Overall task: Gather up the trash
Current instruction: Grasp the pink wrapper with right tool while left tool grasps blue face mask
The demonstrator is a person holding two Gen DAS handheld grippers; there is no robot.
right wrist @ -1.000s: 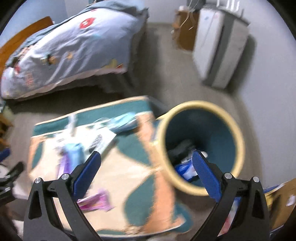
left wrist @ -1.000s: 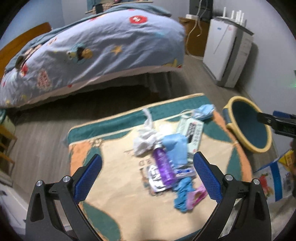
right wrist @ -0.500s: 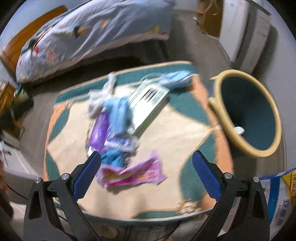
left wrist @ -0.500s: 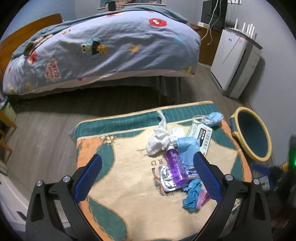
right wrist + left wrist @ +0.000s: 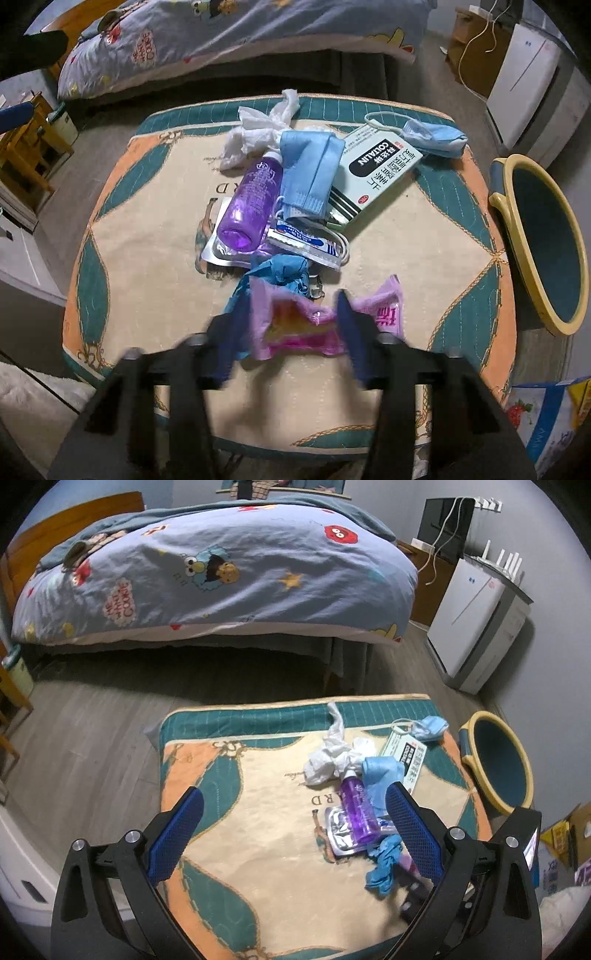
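Done: little visible in the bin (image 5: 543, 236).
Left: bottle (image 5: 251, 203), masks, box (image 5: 376, 173), tissue on the surface (image 5: 155, 266).
Right gripper (image 5: 288, 328): fingers closing around the pink wrapper (image 5: 314, 325).
Left gripper (image 5: 295, 830): fingers released, empty.

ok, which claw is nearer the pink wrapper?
Right. The right claw straddles the pink wrapper, its jaws just closing in with the wrapper between them. The left claw hangs open above the mat, left of the pile.

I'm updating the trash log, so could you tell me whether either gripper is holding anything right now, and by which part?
Left gripper: nothing. Right gripper has just been closing around the pink wrapper's middle; a firm grip cannot be told.
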